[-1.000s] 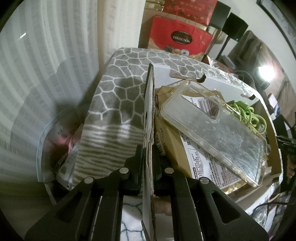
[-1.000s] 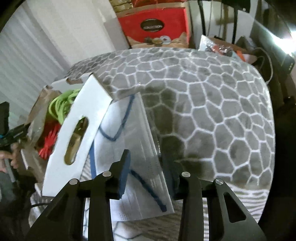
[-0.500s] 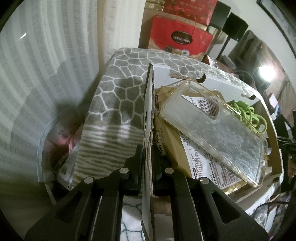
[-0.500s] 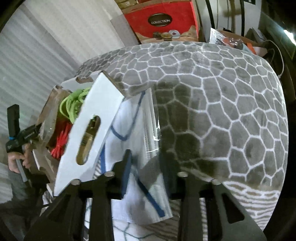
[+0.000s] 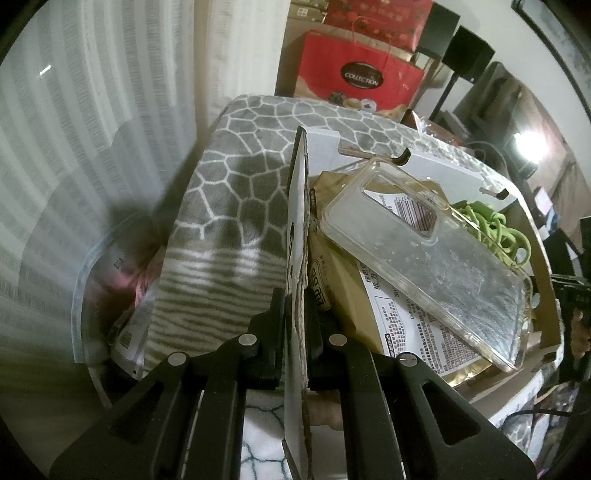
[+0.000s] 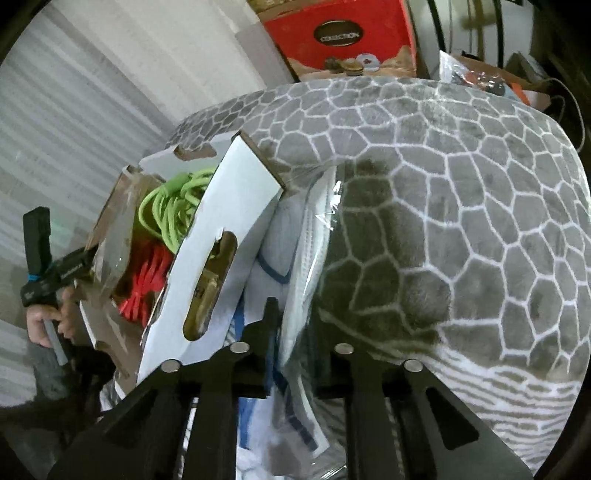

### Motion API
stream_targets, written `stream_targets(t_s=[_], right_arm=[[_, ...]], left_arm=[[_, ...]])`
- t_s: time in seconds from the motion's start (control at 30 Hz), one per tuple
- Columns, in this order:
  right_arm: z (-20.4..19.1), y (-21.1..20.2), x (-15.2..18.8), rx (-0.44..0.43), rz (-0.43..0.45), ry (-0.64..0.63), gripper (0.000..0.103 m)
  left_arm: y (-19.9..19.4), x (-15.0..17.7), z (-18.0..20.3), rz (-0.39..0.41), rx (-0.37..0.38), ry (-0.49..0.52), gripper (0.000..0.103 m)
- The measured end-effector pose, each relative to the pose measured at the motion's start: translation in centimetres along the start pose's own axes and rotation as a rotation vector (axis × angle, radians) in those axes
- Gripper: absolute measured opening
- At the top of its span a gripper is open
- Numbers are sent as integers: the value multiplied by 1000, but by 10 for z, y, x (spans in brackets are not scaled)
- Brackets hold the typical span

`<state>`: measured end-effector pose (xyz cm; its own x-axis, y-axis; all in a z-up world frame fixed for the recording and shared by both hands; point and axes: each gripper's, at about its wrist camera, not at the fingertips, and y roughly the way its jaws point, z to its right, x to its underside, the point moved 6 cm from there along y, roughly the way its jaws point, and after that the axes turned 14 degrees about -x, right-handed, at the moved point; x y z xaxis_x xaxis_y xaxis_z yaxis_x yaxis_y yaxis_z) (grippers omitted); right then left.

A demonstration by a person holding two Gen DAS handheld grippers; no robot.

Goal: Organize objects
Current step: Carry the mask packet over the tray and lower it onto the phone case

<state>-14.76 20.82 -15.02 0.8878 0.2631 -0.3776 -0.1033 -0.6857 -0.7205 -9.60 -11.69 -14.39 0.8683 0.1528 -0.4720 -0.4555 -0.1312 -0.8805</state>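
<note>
Legible writing: the red gift bag (image 5: 360, 74) behind the blanket carries a dark oval label reading "COLLECTION"; the same bag (image 6: 338, 35) appears in the right wrist view. The gold packet (image 5: 343, 291) inside the cardboard box (image 5: 543, 280) bears a white label with a barcode and dense small print, too fine to read.

Left tool (image 5: 296, 319): the fingers are closed on the near side wall of the cardboard box, one pad on each face of the wall. The wall stands upright between them and runs away from the camera.

Box contents, left wrist view: a clear phone case (image 5: 428, 254) lies tilted on top of the gold packet; a coiled green cable (image 5: 495, 230) sits at the far right corner. In the right wrist view, the green cable (image 6: 171, 210) lies above a red item (image 6: 147, 284) inside the box.

Right tool (image 6: 293, 321): the fingers are part open and straddle a clear plastic bag of white cloth with blue stripes (image 6: 295, 266). Whether the pads press on the bag cannot be determined. The bag lies wedged between the white box wall with its handle slot (image 6: 221, 236) and the grey honeycomb-pattern blanket (image 6: 461, 206).

The box rests on the blanket.
</note>
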Motion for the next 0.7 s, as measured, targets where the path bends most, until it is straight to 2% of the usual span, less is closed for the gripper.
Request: stream_targets(t_s=[0.47, 0.7], right_arm=[[-20, -63, -18, 116, 168, -28, 6], [-75, -76, -38, 242, 251, -200, 6]], left_arm=[[0, 0, -1, -1, 0, -1, 6], [0, 0, -1, -1, -2, 0, 6]])
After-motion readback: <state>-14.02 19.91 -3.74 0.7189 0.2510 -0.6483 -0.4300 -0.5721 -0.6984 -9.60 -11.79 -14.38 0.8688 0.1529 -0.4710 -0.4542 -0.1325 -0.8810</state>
